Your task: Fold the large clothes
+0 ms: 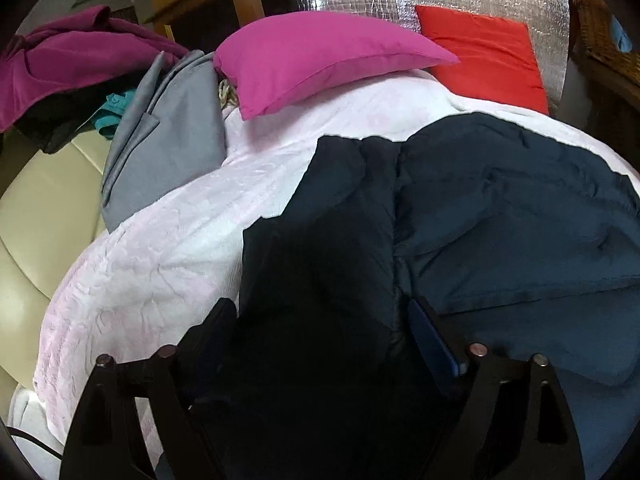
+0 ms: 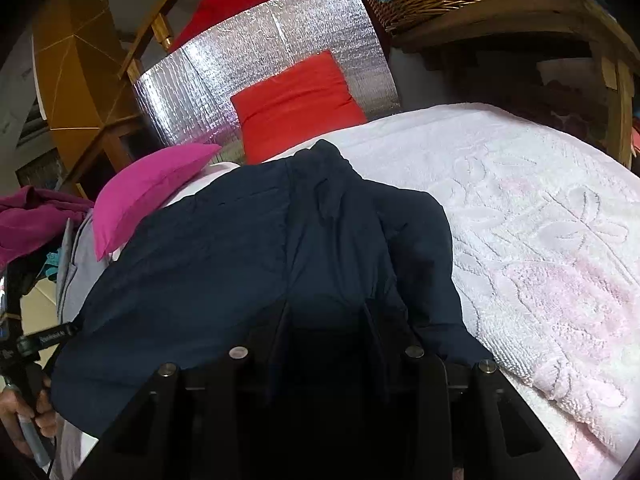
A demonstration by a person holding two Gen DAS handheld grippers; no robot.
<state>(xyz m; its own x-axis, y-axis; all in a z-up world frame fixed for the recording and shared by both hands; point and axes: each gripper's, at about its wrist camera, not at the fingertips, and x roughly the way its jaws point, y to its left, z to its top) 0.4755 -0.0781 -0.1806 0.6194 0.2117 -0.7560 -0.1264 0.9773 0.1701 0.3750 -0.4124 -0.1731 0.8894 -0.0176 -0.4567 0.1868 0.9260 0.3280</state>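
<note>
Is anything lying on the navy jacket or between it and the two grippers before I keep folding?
Nothing visible does. The navy jacket lies bare on the white bedspread; the pink pillow and grey garment sit off to its side. Jacket fabric fills the gap of the left gripper and right gripper.

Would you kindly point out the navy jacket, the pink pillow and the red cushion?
navy jacket (image 2: 224,248): right wrist view, on its broad quilted panel.
pink pillow (image 1: 320,60): left wrist view, on the middle of its face.
red cushion (image 2: 298,104): right wrist view, on its centre.
</note>
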